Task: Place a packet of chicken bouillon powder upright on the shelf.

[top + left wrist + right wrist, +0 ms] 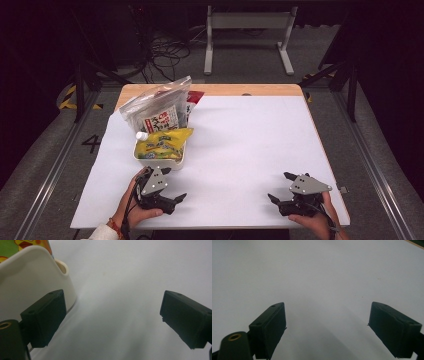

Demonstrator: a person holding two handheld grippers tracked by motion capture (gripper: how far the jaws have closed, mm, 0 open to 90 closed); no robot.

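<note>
Left gripper (172,186) sits at the near edge of the table (240,150), held in a hand (131,210), just this side of the tub (161,159). Its jaws stand wide apart with nothing between them. In the left gripper view (112,315) one jaw lies close against the tub's (30,282) white wall; whether it touches cannot be told. The other jaw is over bare white table (120,277).

Right gripper (281,187) also rests at the near edge, well apart from the tub toward the right, held in a hand (312,220). Its jaws are likewise spread wide and hold nothing. The right gripper view (327,317) shows bare white table (317,272) between and beyond the jaws.

The tub is a shallow white container on the left part of the table. A yellow pouch (162,142) lies in it, with a white cap (141,135) at the tub's far left corner. A strip of the pouch's printed face (22,245) is visible above the tub rim in the left gripper view.

Behind the tub, leaning over its far side, is a clear bag (157,107) with printed packets inside. A red packet (192,100) lies just beside the bag, farther from the tub.

Beyond the bag, a wood strip (240,90) of the table is exposed. Past it, on the floor, stand a grey frame (247,35) and loose cables (165,52).
</note>
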